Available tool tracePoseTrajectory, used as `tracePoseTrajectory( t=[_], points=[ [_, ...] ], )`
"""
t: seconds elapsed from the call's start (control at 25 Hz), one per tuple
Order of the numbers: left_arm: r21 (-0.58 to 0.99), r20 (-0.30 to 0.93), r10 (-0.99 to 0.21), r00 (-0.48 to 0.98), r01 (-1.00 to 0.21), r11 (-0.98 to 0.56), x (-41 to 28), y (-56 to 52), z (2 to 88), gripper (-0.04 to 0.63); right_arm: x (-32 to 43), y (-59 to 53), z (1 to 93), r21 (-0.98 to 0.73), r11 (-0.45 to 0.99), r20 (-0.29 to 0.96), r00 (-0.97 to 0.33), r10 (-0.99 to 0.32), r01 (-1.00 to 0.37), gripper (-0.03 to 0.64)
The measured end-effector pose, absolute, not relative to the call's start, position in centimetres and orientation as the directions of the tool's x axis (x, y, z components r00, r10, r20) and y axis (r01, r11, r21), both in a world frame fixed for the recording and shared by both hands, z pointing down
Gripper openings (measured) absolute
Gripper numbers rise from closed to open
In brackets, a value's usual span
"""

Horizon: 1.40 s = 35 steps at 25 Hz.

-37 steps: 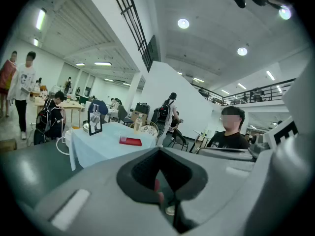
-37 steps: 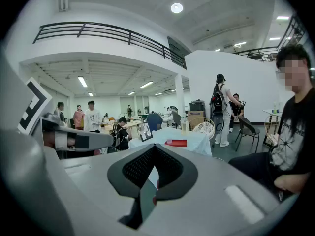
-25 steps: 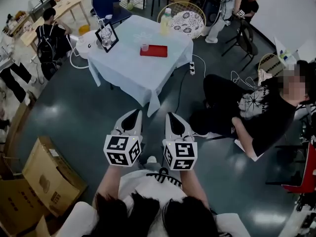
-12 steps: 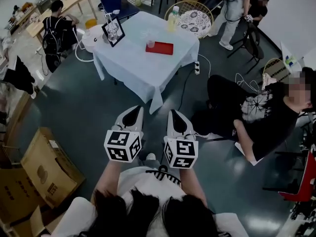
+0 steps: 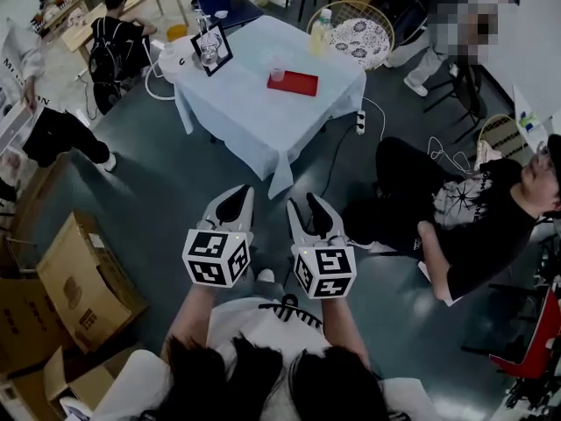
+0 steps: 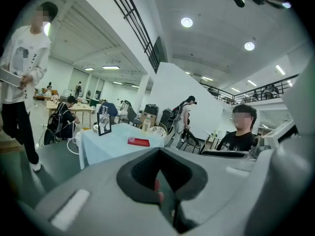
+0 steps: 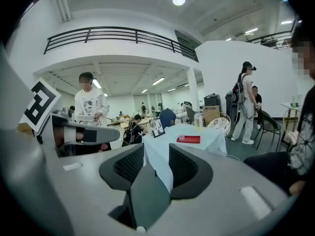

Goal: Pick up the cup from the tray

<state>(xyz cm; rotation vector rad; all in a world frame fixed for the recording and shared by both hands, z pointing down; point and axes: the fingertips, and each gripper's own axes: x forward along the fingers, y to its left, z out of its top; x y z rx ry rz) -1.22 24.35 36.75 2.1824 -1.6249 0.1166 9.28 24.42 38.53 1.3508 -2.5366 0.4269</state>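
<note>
Floor (image 5: 158,191): dark and grey, it fills most of the head view.
Table (image 5: 263,112): it has a pale blue cloth and stands at the upper middle of the head view, far from both claws.
Sitting person (image 5: 465,209): dressed in black, on the right side of the head view, well away from the table.
Boxes (image 5: 83,274): brown cardboard, at the lower left of the head view.
Left claw (image 5: 238,193): low in the middle of the head view, pointing up toward the table. Its two jaws are pressed together with nothing in them.
Right claw (image 5: 304,202): just beside the left claw, pointing the same way. Its jaws are a little apart and empty. In the right gripper view the table cloth shows through the gap.
Tray (image 5: 293,83): red and flat, on the table top toward the right side.
Bottle (image 5: 324,24): yellowish with a white cap, upright near the far edge of the table.
Cup (image 5: 278,74): small and pale, upright at the left end of the tray. It is far above both claws in the head view, and neither claw touches it.
</note>
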Motion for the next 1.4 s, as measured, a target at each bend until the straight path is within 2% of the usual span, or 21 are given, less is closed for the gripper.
tracePoseTrajectory(
  t=[0.52,0.76,1.4],
  points=[
    [0.28,0.317,-0.893,0.32,-0.931,-0.234,-1.5,20.0,38.0,0.0,10.0,20.0,38.1,-0.159,0.517,0.288,-0.54,-0.79,-0.841,0.224],
    [0.287,0.317,-0.887,0.336,-0.925,-0.248,-2.9,15.6,38.4,0.0,8.1,16.5,38.3,-0.124,0.549,0.288,-0.56,-0.777,-0.827,0.237],
    [0.294,0.353,-0.857,0.376,-0.914,-0.28,-9.0,1.5,40.3,0.0,2.2,2.2,37.9,-0.103,0.487,0.306,-0.493,-0.814,-0.867,0.304]
  ],
)
